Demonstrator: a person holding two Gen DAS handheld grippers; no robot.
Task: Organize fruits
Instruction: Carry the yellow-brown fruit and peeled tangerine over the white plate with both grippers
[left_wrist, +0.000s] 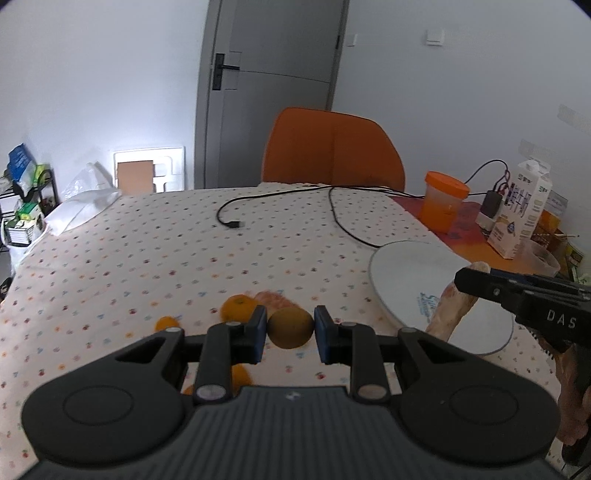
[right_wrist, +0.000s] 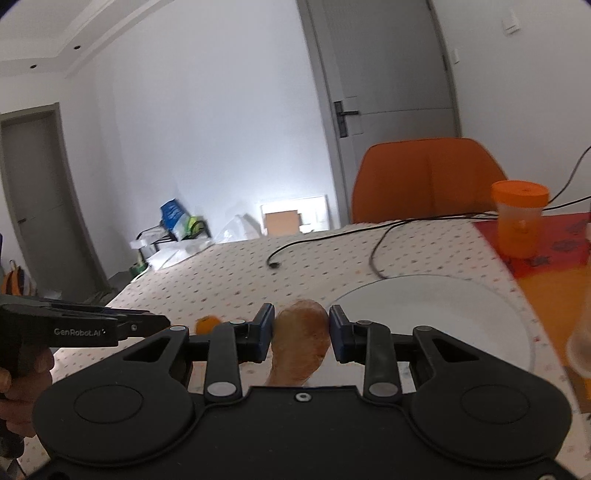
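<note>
1. Left gripper (left_wrist: 290, 328) is clamped on the kiwi (left_wrist: 290, 328), lifted above the tablecloth (left_wrist: 166, 240).
2. Right gripper (right_wrist: 301, 334) pinches a long pale-orange fruit (right_wrist: 300, 343) beside the plate (right_wrist: 443, 314).
3. Both look soft, so hold mid-body, gently.

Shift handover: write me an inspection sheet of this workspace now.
Surface: table in dotted cloth, red-orange mat at its far right corner.
Job's things: kiwi and sweet potato held; oranges on the cloth; white plate bare.
Clutter: orange-lidded jar, carton.
Grippers: left gripper shut on the kiwi; right gripper shut on the sweet potato.
Cables: black cable, loose plug end.
Surroundings: orange chair, grey door.
</note>
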